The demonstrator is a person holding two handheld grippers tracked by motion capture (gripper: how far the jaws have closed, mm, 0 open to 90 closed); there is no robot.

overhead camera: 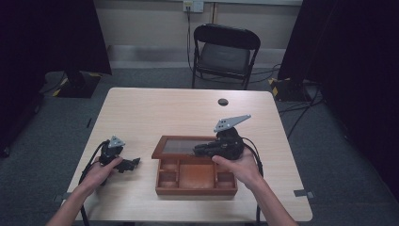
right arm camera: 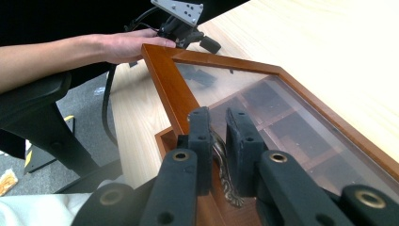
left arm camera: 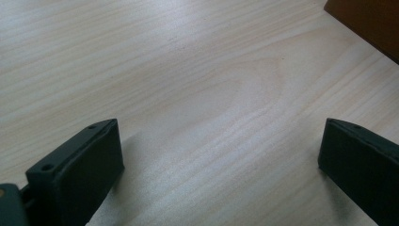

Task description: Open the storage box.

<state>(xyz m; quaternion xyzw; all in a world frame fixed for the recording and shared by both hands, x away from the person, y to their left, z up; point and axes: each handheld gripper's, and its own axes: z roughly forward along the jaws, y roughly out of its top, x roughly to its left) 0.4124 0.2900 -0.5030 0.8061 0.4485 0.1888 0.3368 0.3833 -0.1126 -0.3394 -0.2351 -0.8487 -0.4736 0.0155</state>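
A brown wooden box (overhead camera: 195,181) with several compartments sits near the table's front edge. Its glass-paned lid (overhead camera: 181,147) is lifted partway and tilts back. In the right gripper view, my right gripper (right arm camera: 219,134) is shut on the ornate brass handle (right arm camera: 222,165) at the front edge of the lid's frame (right arm camera: 162,77). From above, the right gripper (overhead camera: 200,150) reaches in from the box's right side. My left gripper (overhead camera: 132,164) rests on the table left of the box. Its jaws stand wide apart (left arm camera: 221,141) over bare wood, with one box corner (left arm camera: 371,23) beyond them.
The light wooden table (overhead camera: 179,108) has a round black cable hole (overhead camera: 223,101) near its far edge. A black folding chair (overhead camera: 225,54) stands behind the table. Dark curtains hang at both sides, and cables trail off the table's front.
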